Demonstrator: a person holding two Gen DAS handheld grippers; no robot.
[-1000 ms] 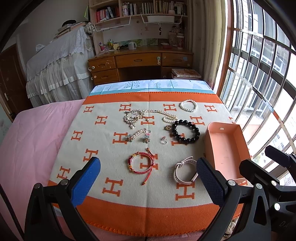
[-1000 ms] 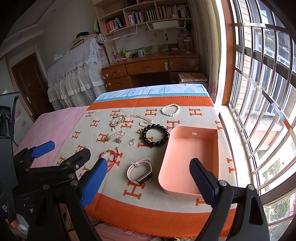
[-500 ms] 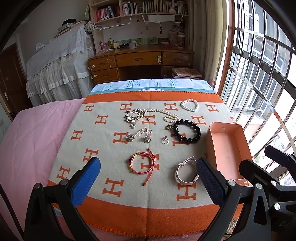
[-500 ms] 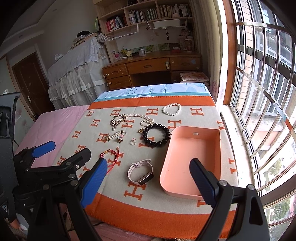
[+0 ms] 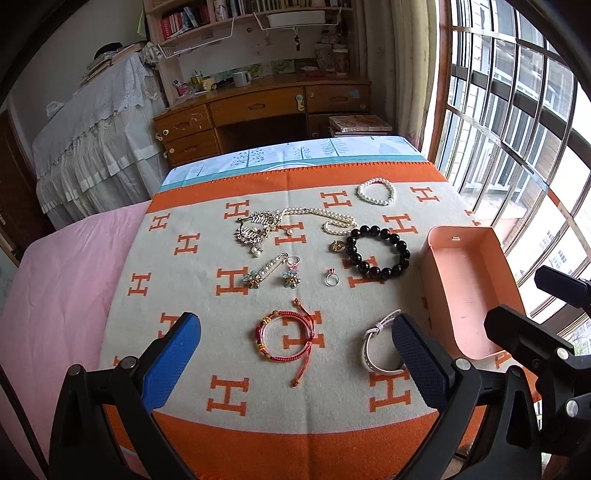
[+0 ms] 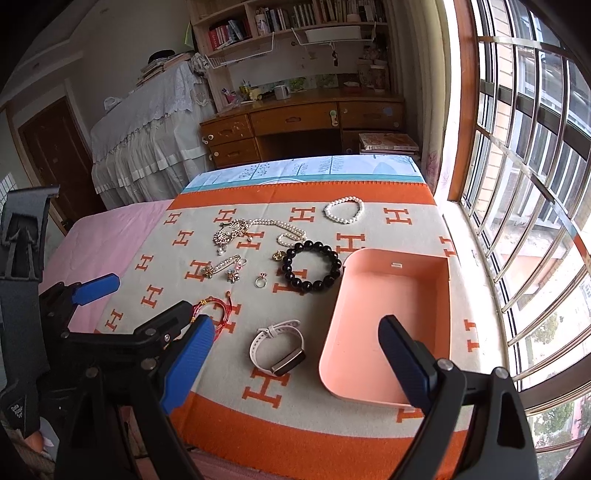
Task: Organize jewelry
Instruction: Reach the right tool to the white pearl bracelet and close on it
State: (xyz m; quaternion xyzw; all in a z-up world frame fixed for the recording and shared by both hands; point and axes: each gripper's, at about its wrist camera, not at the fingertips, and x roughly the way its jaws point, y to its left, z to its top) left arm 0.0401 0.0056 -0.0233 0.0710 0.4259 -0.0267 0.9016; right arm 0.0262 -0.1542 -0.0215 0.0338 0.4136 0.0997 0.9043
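Jewelry: laid out across an orange-and-cream blanket, none of it yet in the pink tray.
Left gripper: jaws spread wide, holding nothing; red cord bracelet just ahead at 12 o'clock.
Right gripper: likewise released and empty.
Nearest piece: white watch at the right gripper's 11 o'clock, strap running 10 to 4 o'clock.
Tray: empty, at the right gripper's 1 o'clock; the right gripper is likely the nearer.

Home bedroom: bed, wooden desk, bookshelves.
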